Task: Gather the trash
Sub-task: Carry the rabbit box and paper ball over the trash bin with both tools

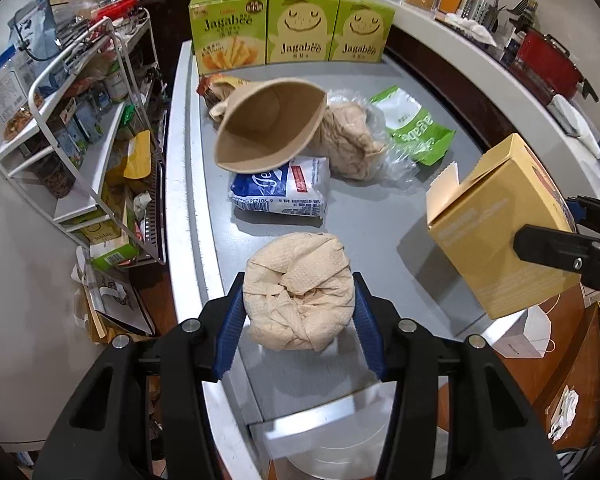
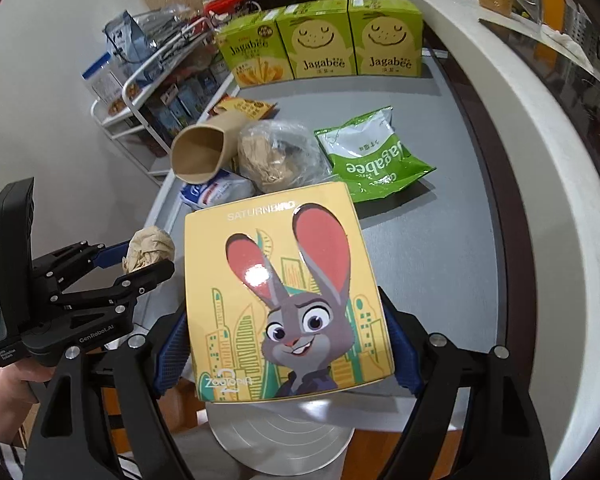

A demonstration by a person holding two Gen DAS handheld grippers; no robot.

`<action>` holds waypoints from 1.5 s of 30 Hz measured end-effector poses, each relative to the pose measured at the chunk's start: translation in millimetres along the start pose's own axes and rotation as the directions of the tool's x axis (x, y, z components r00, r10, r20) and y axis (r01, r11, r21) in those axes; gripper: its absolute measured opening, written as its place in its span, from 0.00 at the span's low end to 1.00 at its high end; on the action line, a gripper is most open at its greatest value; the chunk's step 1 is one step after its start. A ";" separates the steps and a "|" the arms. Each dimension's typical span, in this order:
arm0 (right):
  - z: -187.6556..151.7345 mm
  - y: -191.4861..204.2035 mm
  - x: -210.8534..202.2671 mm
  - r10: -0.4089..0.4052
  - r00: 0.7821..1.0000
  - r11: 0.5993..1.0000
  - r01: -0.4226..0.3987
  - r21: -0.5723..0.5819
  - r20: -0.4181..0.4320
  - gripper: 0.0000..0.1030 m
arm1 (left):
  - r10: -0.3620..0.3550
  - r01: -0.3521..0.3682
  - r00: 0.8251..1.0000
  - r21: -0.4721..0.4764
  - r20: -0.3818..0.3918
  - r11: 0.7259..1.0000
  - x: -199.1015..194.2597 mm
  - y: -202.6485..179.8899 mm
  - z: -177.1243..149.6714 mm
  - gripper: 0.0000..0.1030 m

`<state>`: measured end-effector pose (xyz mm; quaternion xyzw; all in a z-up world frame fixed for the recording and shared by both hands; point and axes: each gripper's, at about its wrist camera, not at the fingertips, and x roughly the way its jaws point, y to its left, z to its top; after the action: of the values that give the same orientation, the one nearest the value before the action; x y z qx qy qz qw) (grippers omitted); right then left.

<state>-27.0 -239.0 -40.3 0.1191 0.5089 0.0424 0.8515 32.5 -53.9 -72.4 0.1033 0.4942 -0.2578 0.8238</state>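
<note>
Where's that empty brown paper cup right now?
The brown paper cup lies on its side mid-table, resting on the white-and-blue packet, just left of the bagged crumpled paper.

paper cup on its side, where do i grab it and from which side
Grip the paper cup across its squashed mouth, coming from above at the near end. The rim is flattened into a narrow oval facing the cameras, and it rests partly on the tissue pack, so the mouth is raised and free.
</note>
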 end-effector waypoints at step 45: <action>-150.8 7.2 13.0 0.086 0.941 0.996 -0.087 0.011 -0.327 0.77 | -0.080 0.107 0.971 0.110 -0.225 0.988 -14.8 -41.8 -136.3 0.50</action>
<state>-152.6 -205.5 -118.2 0.1312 0.6371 0.1000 0.7530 -98.8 -26.6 -122.8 0.1578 0.5701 -0.3129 0.7431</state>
